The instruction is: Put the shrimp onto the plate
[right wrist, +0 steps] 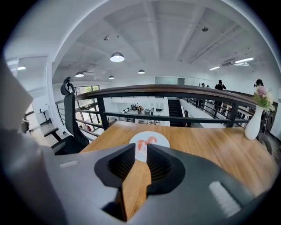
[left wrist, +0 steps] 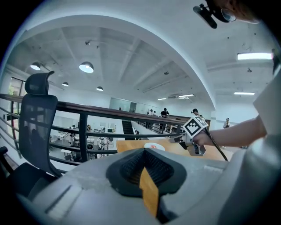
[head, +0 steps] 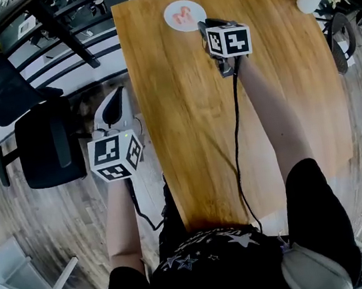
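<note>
Shrimp on plate; both grippers empty.
The shrimp (head: 181,16) lies on the white plate (head: 173,27) at the 12 o'clock end of the tabletop (head: 185,126) in the head view. The right gripper (head: 207,27) is just beside the plate, at its 4 o'clock, jaws narrowly apart with nothing between them; the plate shows through the gap. The left gripper (head: 117,97) is off the tabletop, past its 9 o'clock edge, near a black chair (head: 46,144), jaws closed together, holding nothing.
</note>
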`<control>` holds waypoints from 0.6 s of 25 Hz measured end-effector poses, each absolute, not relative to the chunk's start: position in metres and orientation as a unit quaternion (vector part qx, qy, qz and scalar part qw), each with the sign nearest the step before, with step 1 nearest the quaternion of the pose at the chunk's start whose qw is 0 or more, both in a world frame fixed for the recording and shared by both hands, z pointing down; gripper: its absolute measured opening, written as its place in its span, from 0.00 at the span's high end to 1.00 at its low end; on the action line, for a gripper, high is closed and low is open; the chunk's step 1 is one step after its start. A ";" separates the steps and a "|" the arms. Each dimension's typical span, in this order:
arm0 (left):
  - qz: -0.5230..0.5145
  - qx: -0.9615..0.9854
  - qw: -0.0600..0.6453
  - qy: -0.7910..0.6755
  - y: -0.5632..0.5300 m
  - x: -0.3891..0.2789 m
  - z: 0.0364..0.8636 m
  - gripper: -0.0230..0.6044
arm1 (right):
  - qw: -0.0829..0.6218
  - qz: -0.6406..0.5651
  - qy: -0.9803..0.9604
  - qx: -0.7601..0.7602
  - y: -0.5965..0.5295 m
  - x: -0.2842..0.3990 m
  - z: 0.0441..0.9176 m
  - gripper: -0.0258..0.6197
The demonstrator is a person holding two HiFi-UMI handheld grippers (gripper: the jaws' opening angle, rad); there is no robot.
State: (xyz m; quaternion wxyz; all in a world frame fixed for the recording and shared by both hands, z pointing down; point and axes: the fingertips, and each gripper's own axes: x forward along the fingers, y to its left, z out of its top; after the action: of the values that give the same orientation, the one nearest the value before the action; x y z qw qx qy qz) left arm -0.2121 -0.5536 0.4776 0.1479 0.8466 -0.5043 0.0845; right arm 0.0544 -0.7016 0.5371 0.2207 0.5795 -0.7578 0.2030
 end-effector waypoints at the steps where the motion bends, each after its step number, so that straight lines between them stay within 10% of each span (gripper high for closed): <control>1: 0.082 0.847 0.146 -0.504 -0.545 -0.209 0.471 0.96 | 0.216 0.205 -0.760 0.578 -0.692 0.055 0.531 0.83; 15: 0.079 0.848 0.124 -0.509 -0.431 -0.181 0.413 0.96 | 0.173 0.209 -0.796 0.542 -0.564 0.053 0.460 0.83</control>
State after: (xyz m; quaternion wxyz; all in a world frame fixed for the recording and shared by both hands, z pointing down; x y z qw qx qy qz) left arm -0.1805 -0.4315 0.4131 0.1237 0.8480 -0.5092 0.0789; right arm 0.0531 -0.5638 0.4599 0.1730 0.5417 -0.7957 0.2087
